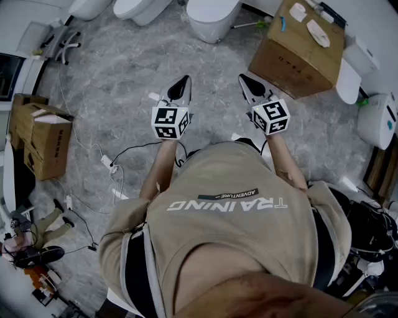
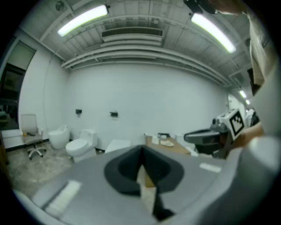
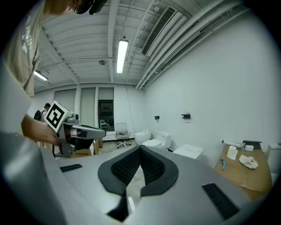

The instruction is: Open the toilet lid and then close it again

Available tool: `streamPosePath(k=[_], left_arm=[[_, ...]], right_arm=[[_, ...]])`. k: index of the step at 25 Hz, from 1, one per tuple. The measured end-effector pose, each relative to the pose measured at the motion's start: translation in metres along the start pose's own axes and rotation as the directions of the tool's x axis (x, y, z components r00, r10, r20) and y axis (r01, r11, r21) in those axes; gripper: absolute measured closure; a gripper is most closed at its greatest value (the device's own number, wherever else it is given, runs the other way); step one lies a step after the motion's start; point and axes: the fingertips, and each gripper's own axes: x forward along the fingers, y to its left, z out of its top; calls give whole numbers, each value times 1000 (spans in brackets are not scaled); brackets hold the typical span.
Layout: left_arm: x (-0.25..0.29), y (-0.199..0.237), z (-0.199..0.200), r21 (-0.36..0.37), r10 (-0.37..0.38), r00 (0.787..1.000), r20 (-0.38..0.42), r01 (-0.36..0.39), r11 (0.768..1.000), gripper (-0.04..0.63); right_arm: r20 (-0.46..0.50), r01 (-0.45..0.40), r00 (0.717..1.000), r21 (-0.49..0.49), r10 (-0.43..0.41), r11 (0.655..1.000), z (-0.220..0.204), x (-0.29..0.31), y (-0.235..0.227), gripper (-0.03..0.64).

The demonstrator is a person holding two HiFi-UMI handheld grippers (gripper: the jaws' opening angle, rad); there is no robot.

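Grey marble floor (image 1: pixel 124 74) seen under jaws. Left gripper (image 1: pixel 184 81) pressed closed, nothing held. Right gripper (image 1: pixel 244 80) likewise. White toilet (image 1: pixel 211 18) ahead of jaws, untouched.

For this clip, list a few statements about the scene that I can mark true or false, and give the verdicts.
1. The left gripper and right gripper are both shut, with nothing between their fingers. True.
2. The right gripper rests on a toilet lid. False: it hangs in the air over the floor, apart from the nearest toilet.
3. A cardboard box stands ahead on the person's right. True.
4. The floor is made of wooden planks. False: it is grey and marbled.
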Motion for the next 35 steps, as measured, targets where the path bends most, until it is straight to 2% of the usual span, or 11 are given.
streamPosePath(k=[6, 11, 17, 22, 26, 35], left_arm=[[-27, 32, -17, -9, -11, 1000, -15, 10, 1000, 592], [-19, 35, -28, -40, -29, 999, -34, 27, 999, 592], [20, 39, -30, -56, -18, 998, -63, 14, 998, 592], [67, 46, -8, -46, 40, 996, -78, -43, 998, 592], [97, 74, 13, -4, 103, 991, -80, -104, 995, 592], [152, 105, 9, -62, 173, 980, -94, -179, 982, 592]], right_arm=[[6, 2, 1000, -6, -2, 1000, 2, 24, 39, 606], [-12, 32, 999, 24, -32, 999, -6, 27, 35, 606], [-35, 43, 999, 55, -41, 998, -16, 39, -4, 606], [-25, 20, 1000, 85, -18, 996, -15, 71, -60, 606], [28, -19, 999, 73, 17, 997, 5, 110, -92, 606], [1, -97, 995, 96, 97, 991, -11, 173, -135, 606]])
